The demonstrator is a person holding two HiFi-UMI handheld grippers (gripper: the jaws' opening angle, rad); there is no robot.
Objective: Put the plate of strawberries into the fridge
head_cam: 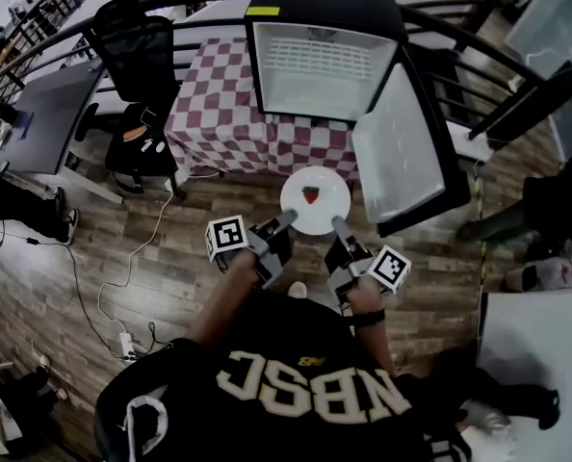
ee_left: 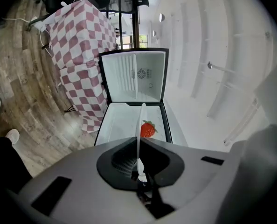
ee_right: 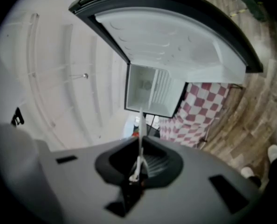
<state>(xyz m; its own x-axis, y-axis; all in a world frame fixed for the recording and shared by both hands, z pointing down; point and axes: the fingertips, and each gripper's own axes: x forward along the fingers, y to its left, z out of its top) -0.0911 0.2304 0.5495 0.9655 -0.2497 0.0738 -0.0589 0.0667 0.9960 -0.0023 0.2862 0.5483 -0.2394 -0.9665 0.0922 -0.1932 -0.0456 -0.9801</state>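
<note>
A white plate bearing a single strawberry hangs at the centre of the head view, above the wood floor and just short of the open fridge at upper centre. The left gripper pinches the plate's near-left rim and the right gripper its near-right rim, each with its jaws pressed onto the thin edge. The fridge door stands wide at the right of the frame. The fridge appears to sit on a table draped in checked cloth. The step in hand looks like the approach to the fridge. The next move calls for holding the plate level so the berry does not roll, then passing it by the door into the compartment before either grip lets go.
</note>
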